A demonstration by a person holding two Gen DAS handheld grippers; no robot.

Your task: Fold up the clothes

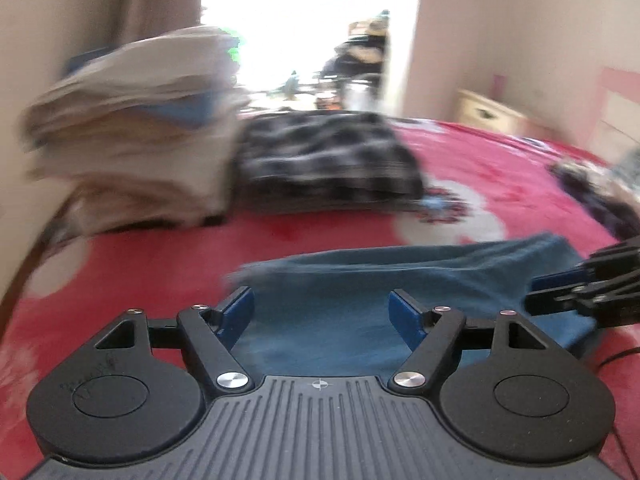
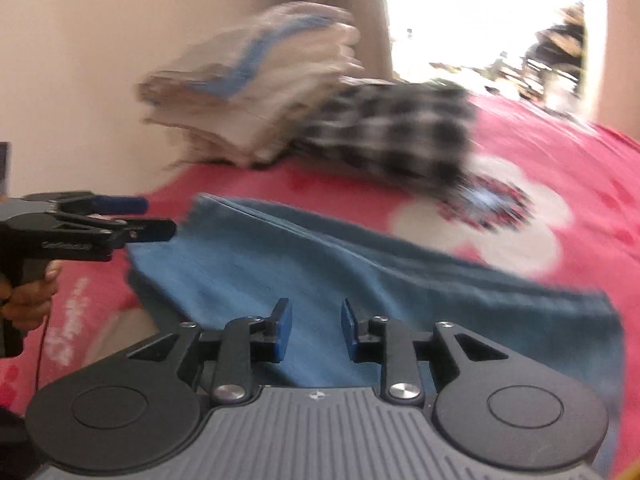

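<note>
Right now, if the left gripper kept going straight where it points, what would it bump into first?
Probably the blue cloth, which lies right ahead of the open left gripper on the red bedspread; depth is unclear.

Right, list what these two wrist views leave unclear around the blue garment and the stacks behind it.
- Blue garment: its near edge is hidden under the left gripper body in the left wrist view, and under the right gripper in the right wrist view.
- Cream stack: motion blur; its layers cannot be counted.
- Checked garment: blurred; whether it is neatly folded is unclear.
- Dark clothing: cut off at the right edge.
</note>
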